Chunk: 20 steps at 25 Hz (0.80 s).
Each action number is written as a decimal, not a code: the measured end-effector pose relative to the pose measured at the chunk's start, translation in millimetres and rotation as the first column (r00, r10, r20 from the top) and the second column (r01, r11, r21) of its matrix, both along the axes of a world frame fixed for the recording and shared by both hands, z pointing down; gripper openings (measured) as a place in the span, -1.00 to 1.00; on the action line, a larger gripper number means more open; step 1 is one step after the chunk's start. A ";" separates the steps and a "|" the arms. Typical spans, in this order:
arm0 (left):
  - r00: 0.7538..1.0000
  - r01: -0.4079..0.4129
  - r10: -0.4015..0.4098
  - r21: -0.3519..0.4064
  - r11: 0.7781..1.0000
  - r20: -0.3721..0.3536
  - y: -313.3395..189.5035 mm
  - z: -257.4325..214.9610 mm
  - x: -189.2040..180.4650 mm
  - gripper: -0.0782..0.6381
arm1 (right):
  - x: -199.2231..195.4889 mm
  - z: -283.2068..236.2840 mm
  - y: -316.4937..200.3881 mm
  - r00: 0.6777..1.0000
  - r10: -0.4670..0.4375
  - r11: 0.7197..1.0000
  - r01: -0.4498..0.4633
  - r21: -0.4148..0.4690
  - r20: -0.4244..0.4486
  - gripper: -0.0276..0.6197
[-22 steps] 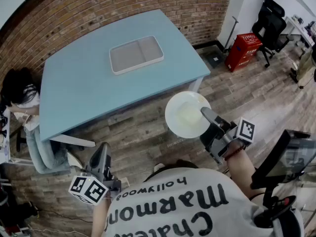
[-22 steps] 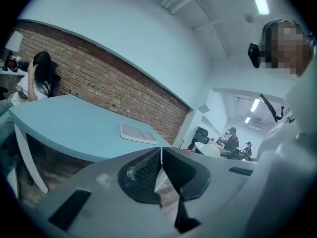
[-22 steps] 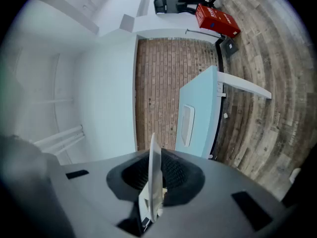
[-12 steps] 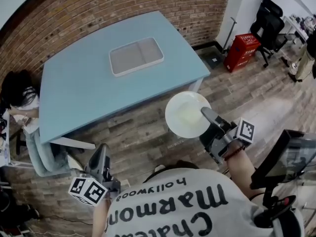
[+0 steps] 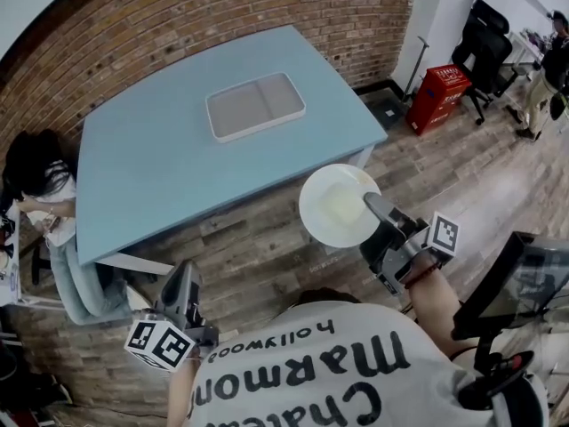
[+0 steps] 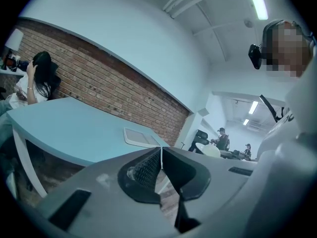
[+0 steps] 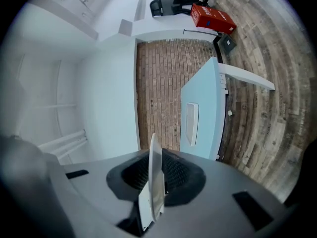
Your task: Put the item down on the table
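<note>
A round white plate [image 5: 338, 205] hangs over the wooden floor just off the blue table's [image 5: 160, 172] near right corner. My right gripper [image 5: 373, 213] is shut on the plate's near rim; in the right gripper view the plate [image 7: 155, 180] stands edge-on between the jaws. My left gripper [image 5: 182, 285] is low at the left, over the floor, shut with nothing in it; its jaws [image 6: 161, 157] meet in the left gripper view. A white two-part tray [image 5: 255, 105] lies on the table's far half.
A person with dark hair [image 5: 31, 172] sits at the table's left end. A red crate [image 5: 437, 90] and black office chairs [image 5: 484, 29] stand at the far right by the white wall. A brick wall [image 5: 222, 12] runs behind the table.
The table and tray have slid slightly right and down in the view, so I have come a little closer. Both grippers keep their grip and pose.
</note>
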<state>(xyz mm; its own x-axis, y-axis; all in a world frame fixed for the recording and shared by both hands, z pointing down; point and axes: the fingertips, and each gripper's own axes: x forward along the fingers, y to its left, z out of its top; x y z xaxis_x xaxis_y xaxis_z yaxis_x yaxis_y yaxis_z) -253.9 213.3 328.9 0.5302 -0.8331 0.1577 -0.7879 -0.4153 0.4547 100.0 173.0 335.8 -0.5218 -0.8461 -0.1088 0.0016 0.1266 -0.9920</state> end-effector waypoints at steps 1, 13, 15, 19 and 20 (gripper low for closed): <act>1.000 0.002 -0.002 -0.002 1.000 -0.012 -0.3 3.4 -5.3 -0.74 | -5.8 1.2 -0.6 1.000 -0.003 1.000 0.003 0.002 -0.004 -0.77; 0.997 0.064 -0.064 -0.015 0.998 0.034 -12.6 26.7 -62.7 -0.74 | -49.9 -2.5 -33.5 0.998 -0.036 0.999 0.037 0.016 -0.059 -0.77; 0.996 0.080 -0.080 -0.012 0.997 0.026 -11.5 29.9 -65.1 -0.74 | -51.9 -3.6 -37.8 0.997 -0.043 0.999 0.045 0.026 -0.060 -0.77; 0.996 0.088 -0.088 -0.016 0.996 0.016 -6.7 29.7 -67.2 -0.74 | -57.5 -4.2 -40.1 0.996 -0.061 0.998 0.063 0.031 -0.060 -0.77; 0.996 0.088 -0.088 -0.014 0.996 0.018 -6.4 27.8 -66.5 -0.74 | -58.7 -3.7 -40.3 0.996 -0.066 0.997 0.068 0.029 -0.056 -0.77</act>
